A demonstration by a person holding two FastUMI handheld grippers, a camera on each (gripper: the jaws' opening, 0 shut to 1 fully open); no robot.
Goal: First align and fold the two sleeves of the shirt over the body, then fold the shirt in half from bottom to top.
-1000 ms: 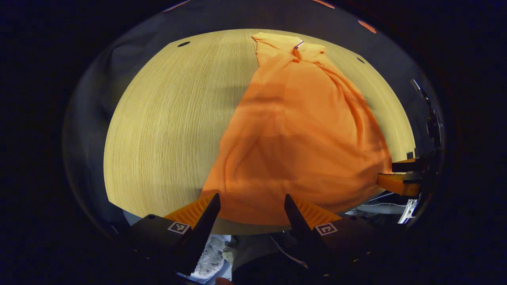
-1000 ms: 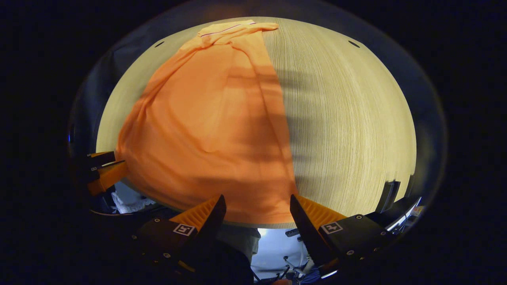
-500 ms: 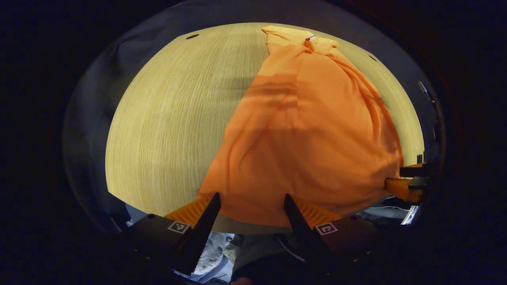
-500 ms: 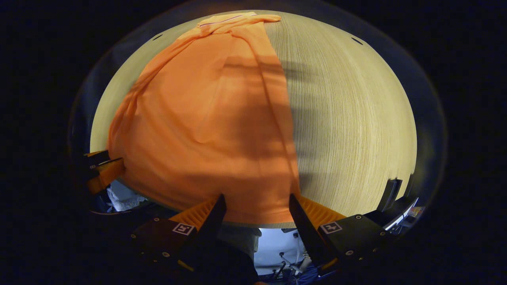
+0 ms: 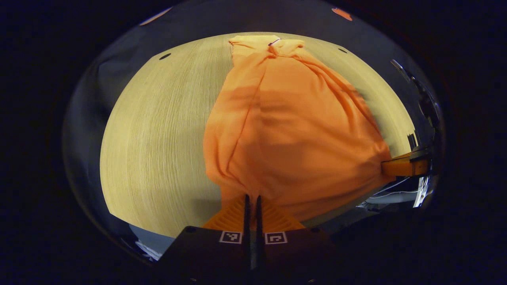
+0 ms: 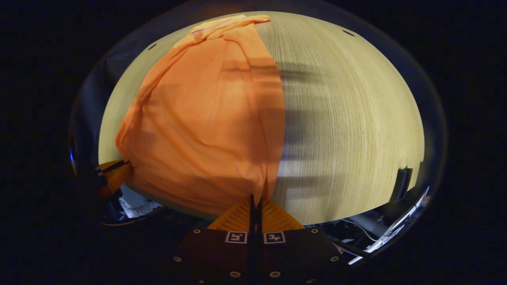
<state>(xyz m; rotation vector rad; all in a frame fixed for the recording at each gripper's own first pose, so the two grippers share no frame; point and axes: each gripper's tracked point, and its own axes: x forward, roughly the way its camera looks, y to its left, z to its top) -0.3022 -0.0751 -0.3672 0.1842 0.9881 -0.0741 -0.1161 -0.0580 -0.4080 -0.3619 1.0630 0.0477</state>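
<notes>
The orange shirt (image 5: pixel 293 126) lies long and wrinkly on the table (image 5: pixel 158 130). The left gripper (image 5: pixel 252 198) and right gripper (image 6: pixel 255 200) each pinch its bottom edge. The right gripper view shows bare wood at right.

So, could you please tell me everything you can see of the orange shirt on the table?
The orange shirt is a thin, soft-looking fabric, lying lengthwise on the light wooden table with its collar end at the far edge and its hem at the near edge. It already looks narrowed, with long folded edges down both sides and creases converging toward the collar. The left gripper and the right gripper are each shut on a corner of the hem, bunching the cloth there.
</notes>
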